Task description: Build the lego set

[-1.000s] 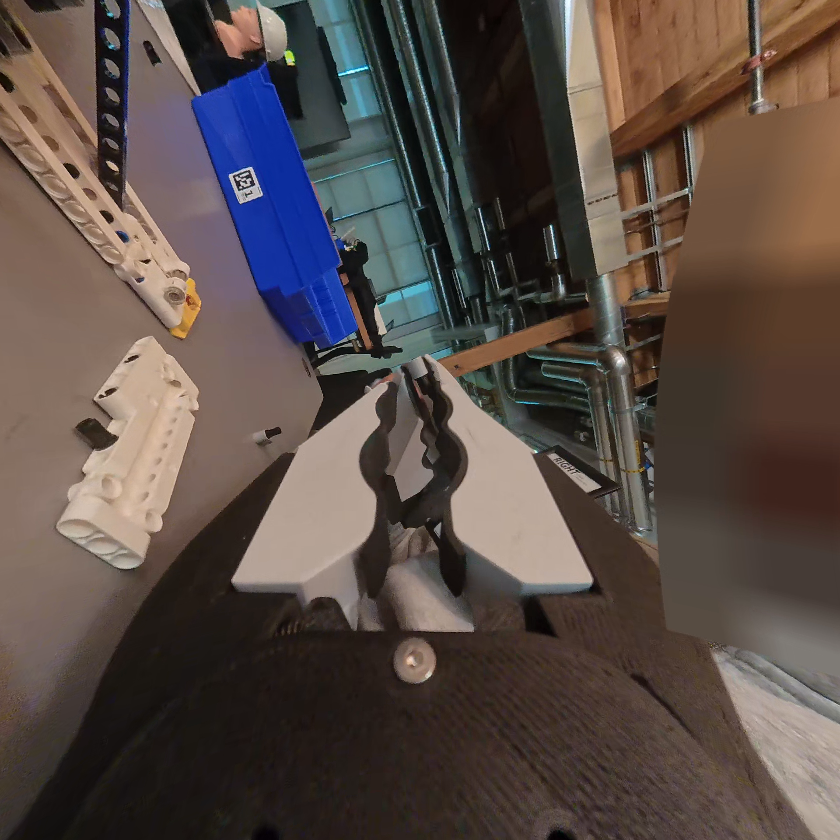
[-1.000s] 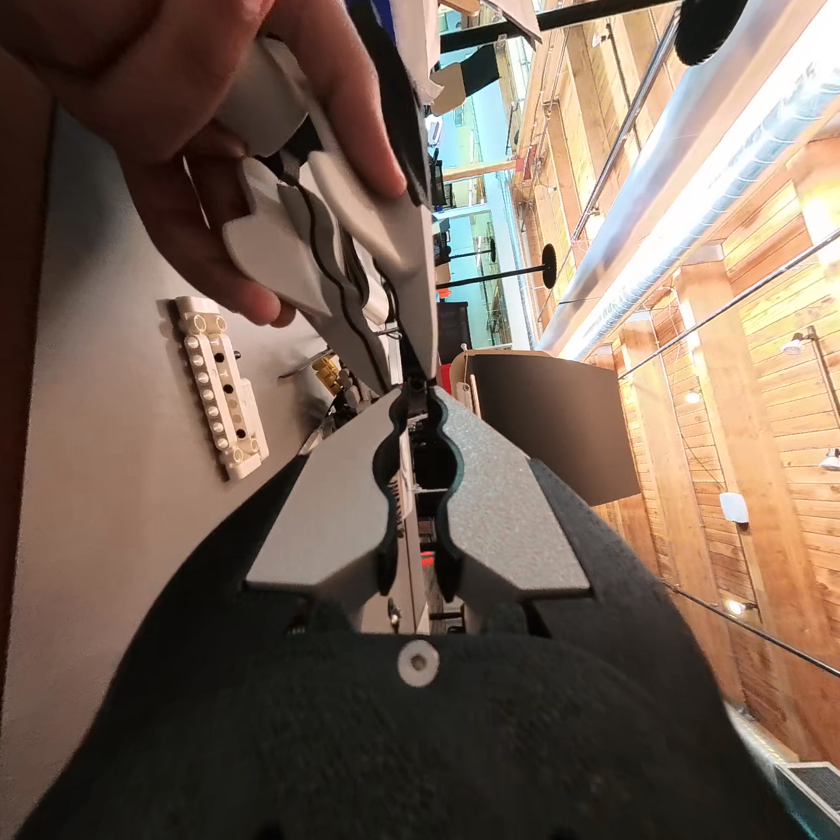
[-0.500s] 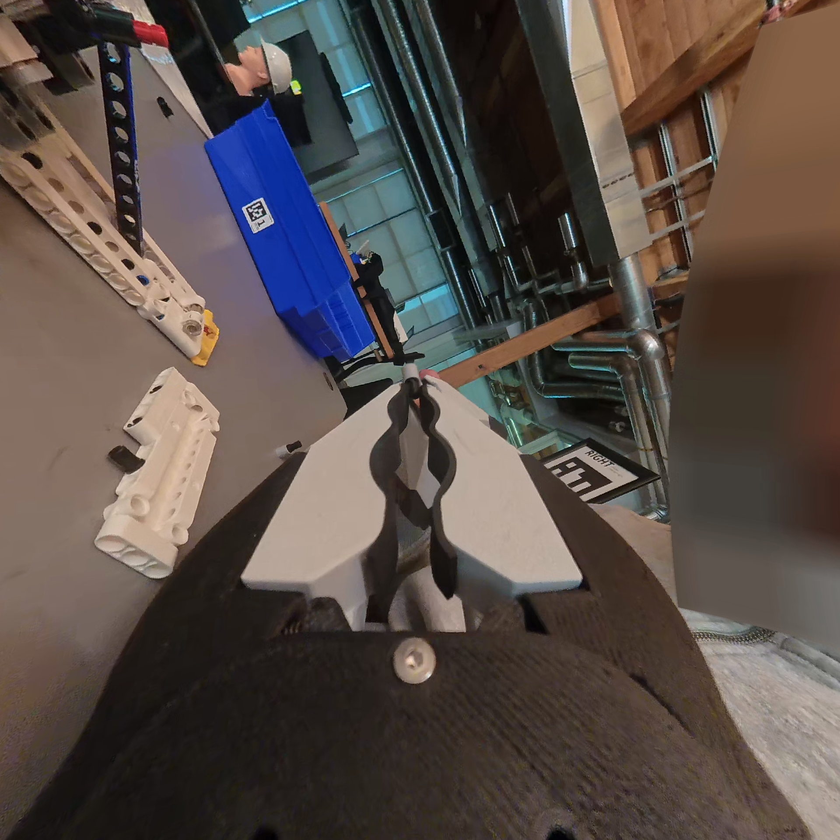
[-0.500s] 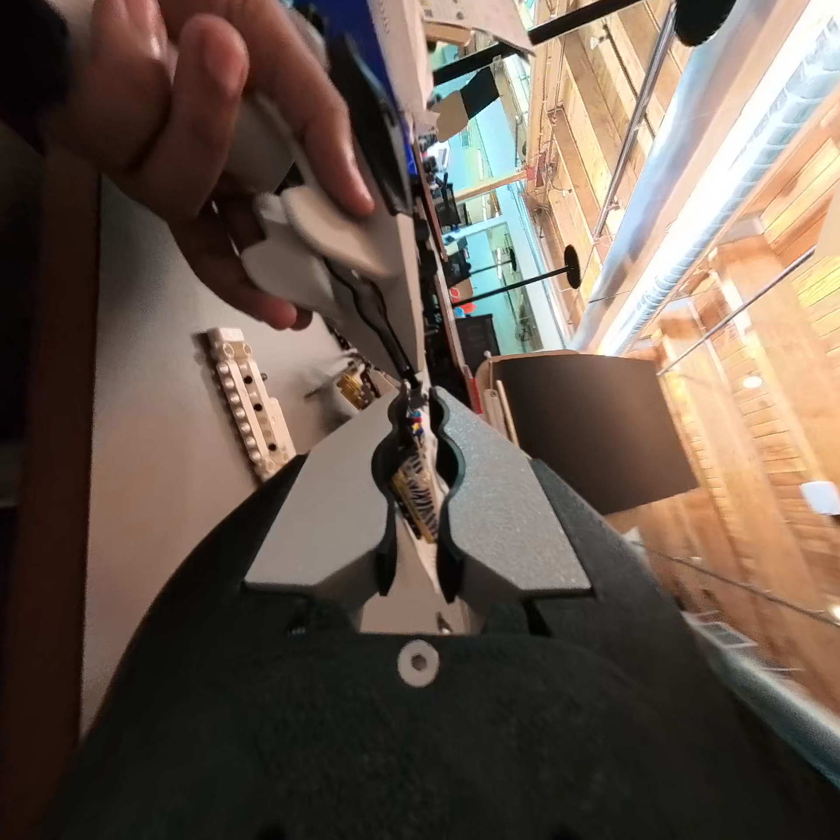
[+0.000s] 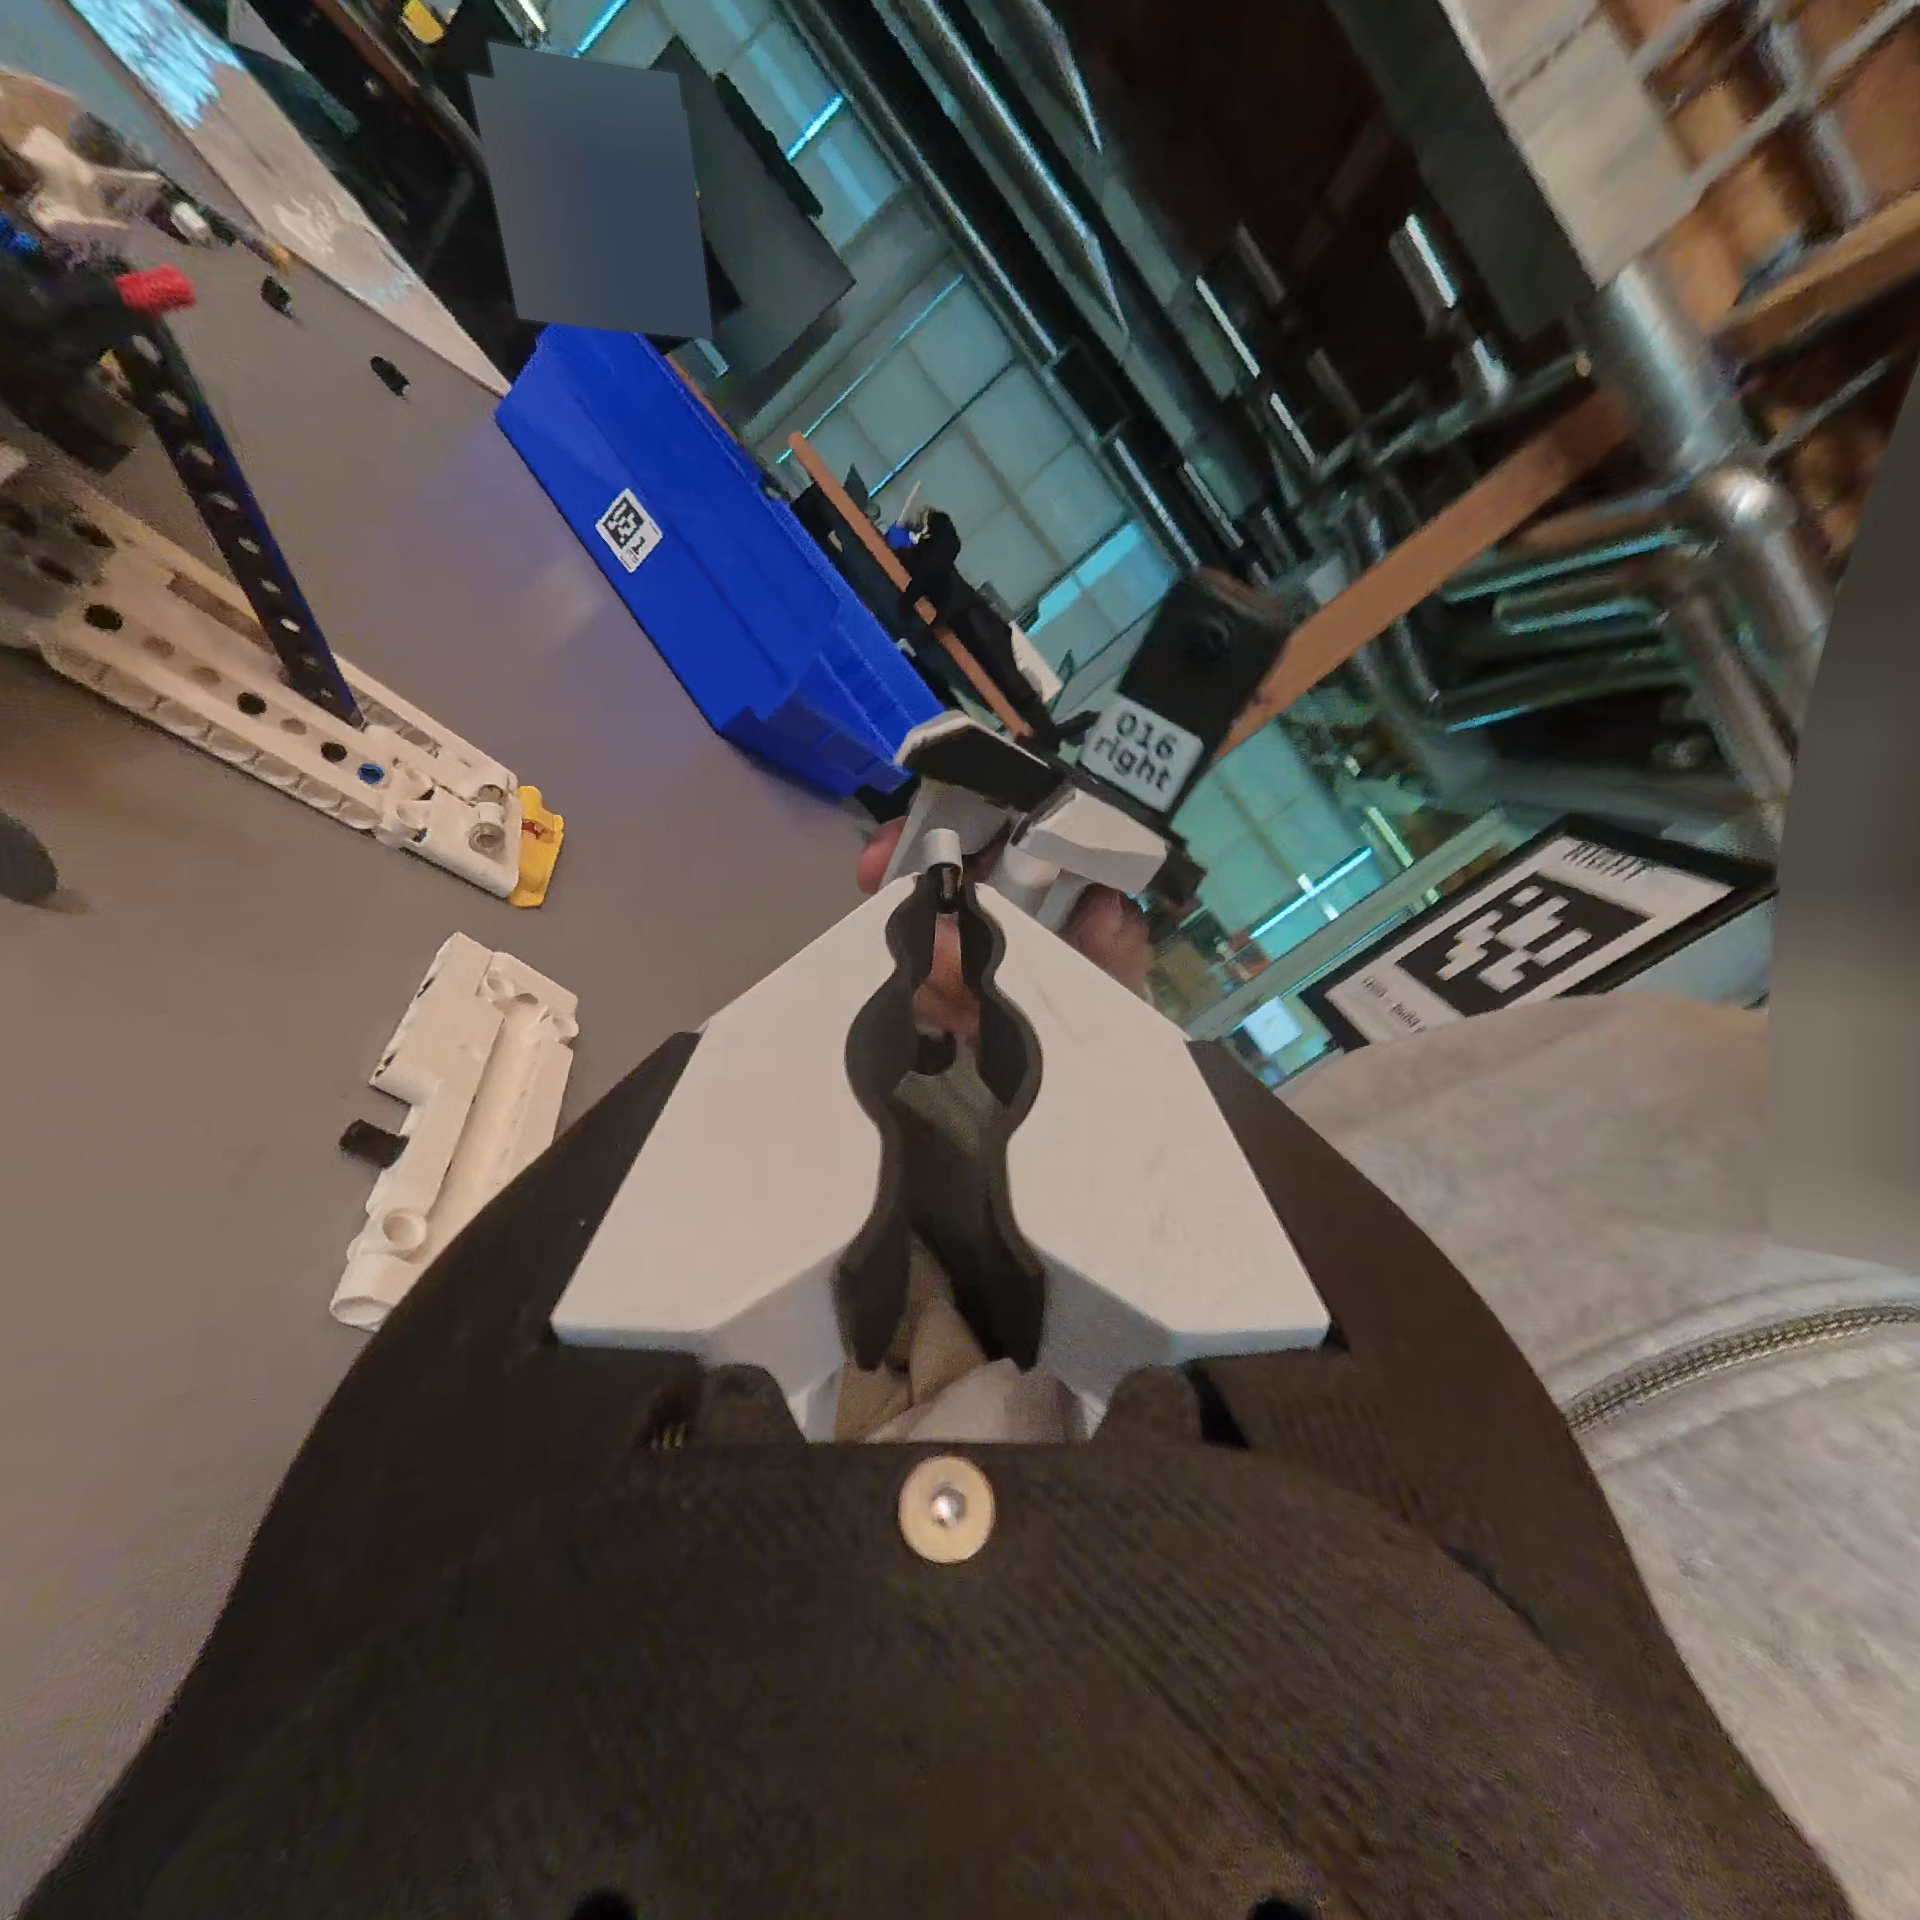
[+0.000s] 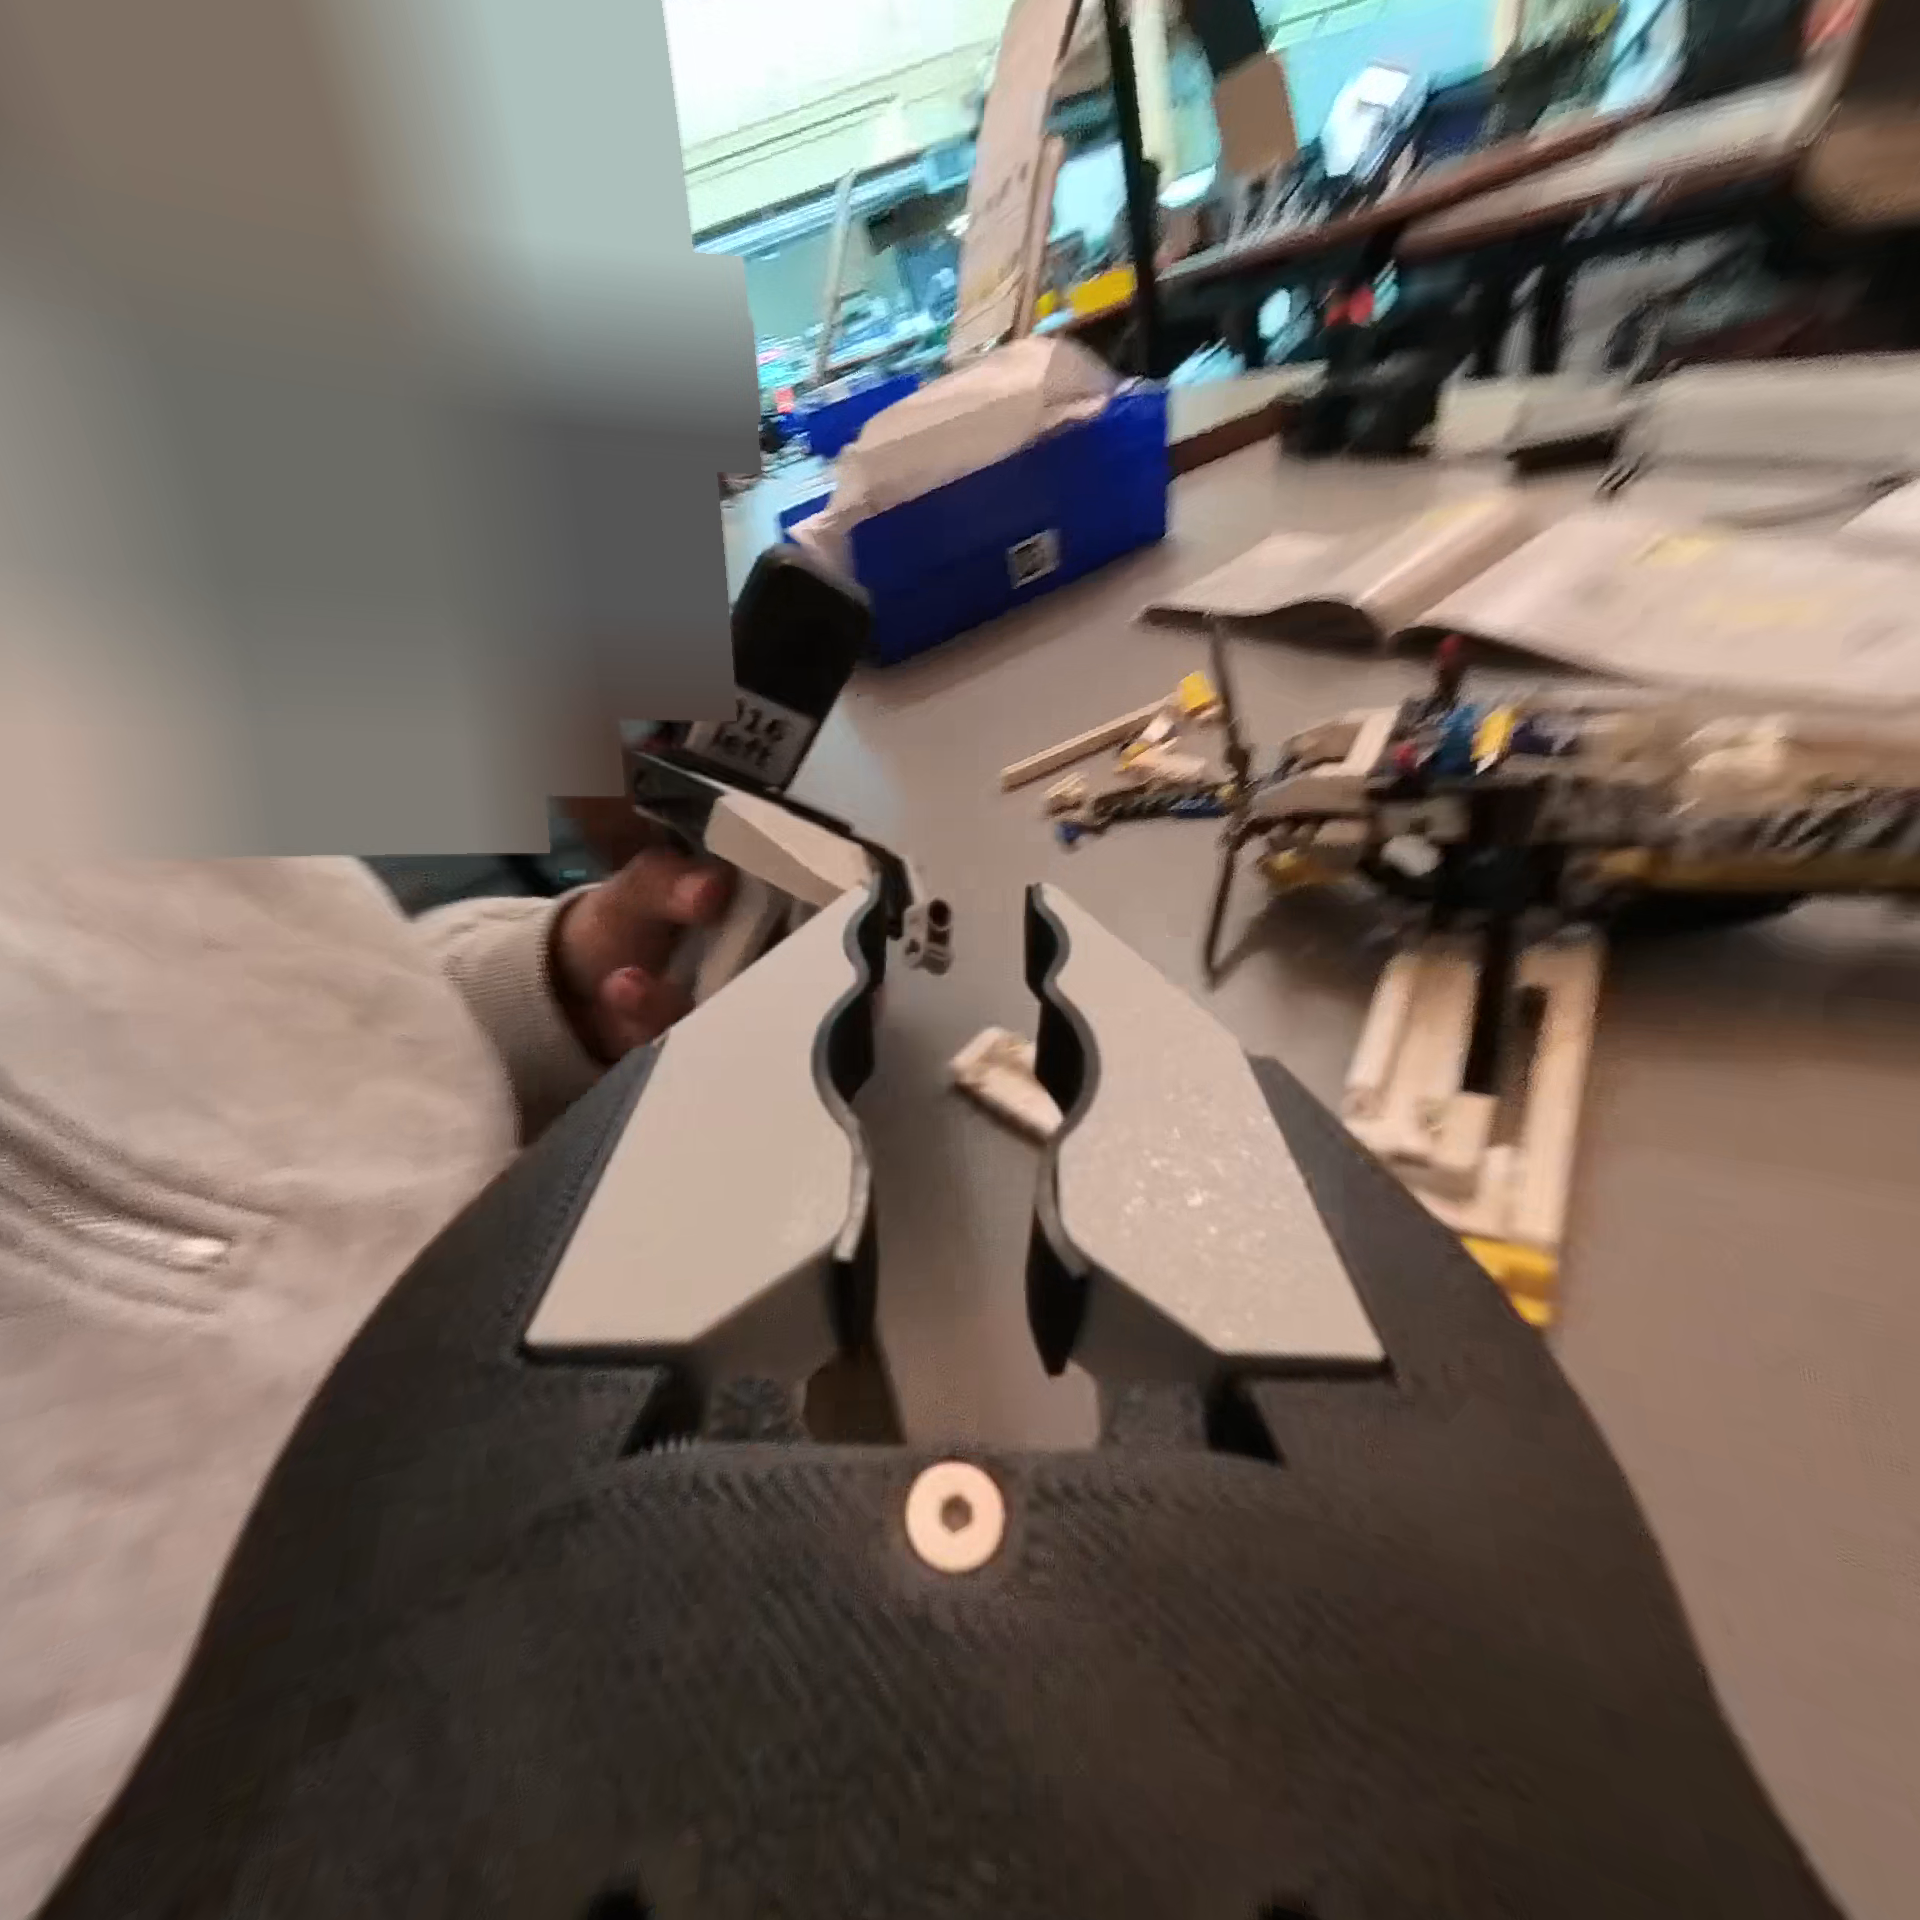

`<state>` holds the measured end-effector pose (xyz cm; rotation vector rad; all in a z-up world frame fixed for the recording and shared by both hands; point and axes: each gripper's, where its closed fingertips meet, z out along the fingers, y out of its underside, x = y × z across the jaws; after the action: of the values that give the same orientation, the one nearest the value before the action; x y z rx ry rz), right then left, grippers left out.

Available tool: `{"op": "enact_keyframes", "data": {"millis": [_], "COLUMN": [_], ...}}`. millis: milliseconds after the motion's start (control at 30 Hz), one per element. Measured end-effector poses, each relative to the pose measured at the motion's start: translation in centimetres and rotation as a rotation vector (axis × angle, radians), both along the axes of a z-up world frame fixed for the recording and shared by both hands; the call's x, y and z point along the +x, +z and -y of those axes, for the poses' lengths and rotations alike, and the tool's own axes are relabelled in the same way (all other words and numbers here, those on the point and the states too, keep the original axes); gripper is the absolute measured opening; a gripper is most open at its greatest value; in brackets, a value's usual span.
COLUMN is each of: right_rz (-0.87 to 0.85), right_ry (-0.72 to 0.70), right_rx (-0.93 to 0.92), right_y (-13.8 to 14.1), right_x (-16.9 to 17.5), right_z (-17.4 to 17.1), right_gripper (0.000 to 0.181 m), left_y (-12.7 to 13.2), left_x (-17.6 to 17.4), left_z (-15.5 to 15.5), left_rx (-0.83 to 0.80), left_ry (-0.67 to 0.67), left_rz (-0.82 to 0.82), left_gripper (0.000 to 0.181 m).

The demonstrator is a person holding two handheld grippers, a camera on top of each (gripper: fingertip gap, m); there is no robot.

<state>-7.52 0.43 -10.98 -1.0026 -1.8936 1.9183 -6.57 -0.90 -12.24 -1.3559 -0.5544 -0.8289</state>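
My left gripper [image 5: 943,902] is shut on a small grey connector piece [image 5: 940,868] that sticks out of its fingertips. In the right wrist view the same piece [image 6: 928,935] hangs from the left gripper's tip [image 6: 883,894], between my right gripper's fingers without touching them. My right gripper [image 6: 951,909] is open and empty; it also shows in the left wrist view [image 5: 997,831], just beyond the piece. The partly built model [image 6: 1455,790] stands on the grey table [image 6: 1714,1143]; its white frame with a dark blue beam [image 5: 239,665] lies at the left.
A loose white beam block [image 5: 457,1122] lies on the table near my left gripper, with a small black pin [image 5: 369,1140] beside it; the block also shows under my right gripper [image 6: 1003,1075]. A blue bin [image 5: 707,613] stands farther back. An open booklet [image 6: 1558,582] lies behind the model. Both grippers' tips are close together, under 4 cm apart.
My left gripper closed on the grey piece while the right one still held it. The right gripper has now opened and let go, and both views have swung round.
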Motion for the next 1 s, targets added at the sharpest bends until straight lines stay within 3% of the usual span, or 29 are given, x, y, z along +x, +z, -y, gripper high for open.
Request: {"op": "enact_keyframes", "data": {"millis": [167,333,1000], "right_rz": [0.220,0.299,0.258], "right_ry": [0.180,0.281,0.281], "right_rx": [-0.176,-0.201,-0.116], "right_y": [-0.6,-1.2,-1.4], "right_x": [1.2,2.2,2.2], "right_z": [0.7,1.2,1.3], "right_gripper": [0.026,0.012,0.005], "left_y": [-0.1,0.1,-0.2], "left_x": [1.0,1.8,1.7], "left_z": [-0.1,-0.2,-0.3], "left_rx": [-0.037,-0.027,-0.056], "left_ry": [-0.029,-0.086,-0.074], "left_rz": [-0.108,-0.108,-0.130], "left_gripper": [0.000,0.000,0.006]}}
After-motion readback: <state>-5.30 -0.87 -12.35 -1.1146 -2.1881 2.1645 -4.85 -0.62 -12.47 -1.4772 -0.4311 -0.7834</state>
